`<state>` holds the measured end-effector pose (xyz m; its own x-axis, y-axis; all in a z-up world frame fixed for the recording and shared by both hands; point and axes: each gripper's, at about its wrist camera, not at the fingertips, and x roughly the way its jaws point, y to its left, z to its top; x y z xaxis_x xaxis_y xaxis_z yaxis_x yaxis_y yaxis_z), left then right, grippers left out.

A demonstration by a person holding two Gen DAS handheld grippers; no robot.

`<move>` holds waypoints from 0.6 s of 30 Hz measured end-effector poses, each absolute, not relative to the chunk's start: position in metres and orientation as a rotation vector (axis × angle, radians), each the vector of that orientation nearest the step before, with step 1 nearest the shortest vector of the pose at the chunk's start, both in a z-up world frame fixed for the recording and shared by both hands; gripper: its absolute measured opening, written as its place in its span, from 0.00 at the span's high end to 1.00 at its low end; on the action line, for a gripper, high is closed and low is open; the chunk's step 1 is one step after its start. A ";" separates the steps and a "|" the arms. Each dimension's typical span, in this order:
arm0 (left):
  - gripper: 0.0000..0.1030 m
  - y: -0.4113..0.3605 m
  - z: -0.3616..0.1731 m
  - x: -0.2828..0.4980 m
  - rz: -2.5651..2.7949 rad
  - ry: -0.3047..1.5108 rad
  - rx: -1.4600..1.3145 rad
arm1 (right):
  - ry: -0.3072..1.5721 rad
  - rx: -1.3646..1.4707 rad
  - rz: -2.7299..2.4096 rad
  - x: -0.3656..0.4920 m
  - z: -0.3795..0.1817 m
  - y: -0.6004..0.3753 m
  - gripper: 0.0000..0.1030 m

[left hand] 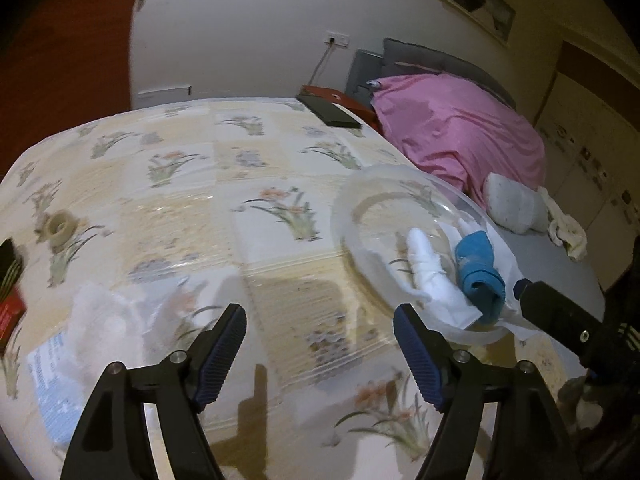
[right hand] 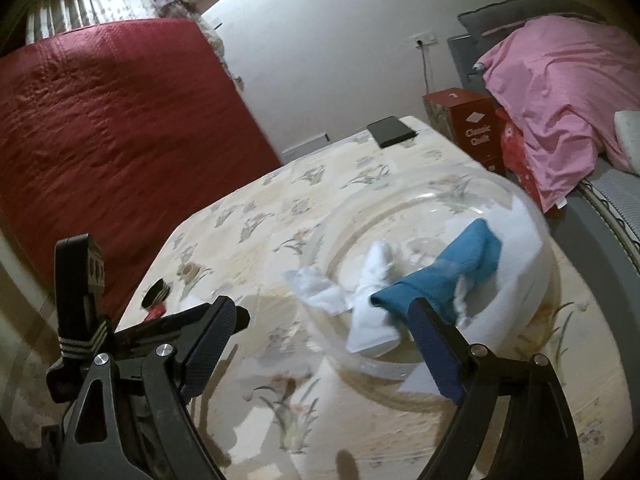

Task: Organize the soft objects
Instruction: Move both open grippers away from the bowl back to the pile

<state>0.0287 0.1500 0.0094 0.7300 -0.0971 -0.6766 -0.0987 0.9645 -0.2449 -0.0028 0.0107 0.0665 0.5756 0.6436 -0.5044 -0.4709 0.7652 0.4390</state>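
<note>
Where the flowered table (left hand: 168, 200) carries the lot: clear bowl (left hand: 348, 208) standing near the right-hand edge, holding blue sock (left hand: 478, 268) and white sock (left hand: 430, 276) side by side on a sheet of white paper (left hand: 510, 264), both socks draped over the near rim. Left gripper (left hand: 320, 344) held above bare tablecloth to the left of the bowl, jaws wide apart, gripping nothing. Right gripper (right hand: 320, 336) hovering before the bowl's near rim, jaws wide apart and empty, right finger just in front of the blue sock's cuff; contact not determinable. Crumpled clear wrapper (right hand: 316, 290) lying against the bowl's left rim, just beside the white sock. Further clear plastic packet with blue-printed label (left hand: 60, 376) at the near left of the table, blurred. Roll of tape (left hand: 60, 226) and a red-and-black item (left hand: 10, 292) at the far left edge, near each other. Black flat case (left hand: 328, 110) at the far corner of the table. Red box (right hand: 472, 128) marked "Classic Quilt" standing beyond that corner, beside the bed. Pink blanket (left hand: 460, 132) heaped on the bed, grey pillow behind it, pale bundle (left hand: 514, 204) and cream cloth (left hand: 568, 232) lying on grey sheet beside it. Red quilted cover (right hand: 120, 132) upright along the table's left side.
</note>
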 end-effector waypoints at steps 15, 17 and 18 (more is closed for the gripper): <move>0.17 0.228 0.008 -0.040 0.188 0.717 -0.391 | 0.817 0.245 0.803 -0.017 0.054 0.063 0.14; 0.17 0.239 0.002 -0.048 0.215 0.722 -0.412 | 0.836 0.242 0.825 -0.020 0.051 0.073 0.14; 0.17 0.245 -0.001 -0.051 0.235 0.725 -0.427 | 0.844 0.242 0.834 -0.020 0.050 0.077 0.14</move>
<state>-0.0514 0.2445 -0.0011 0.7274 0.0610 -0.6835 -0.3514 0.8887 -0.2947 -0.0204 0.0767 0.0500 0.3775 0.7350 -0.5633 -0.5545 0.6666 0.4982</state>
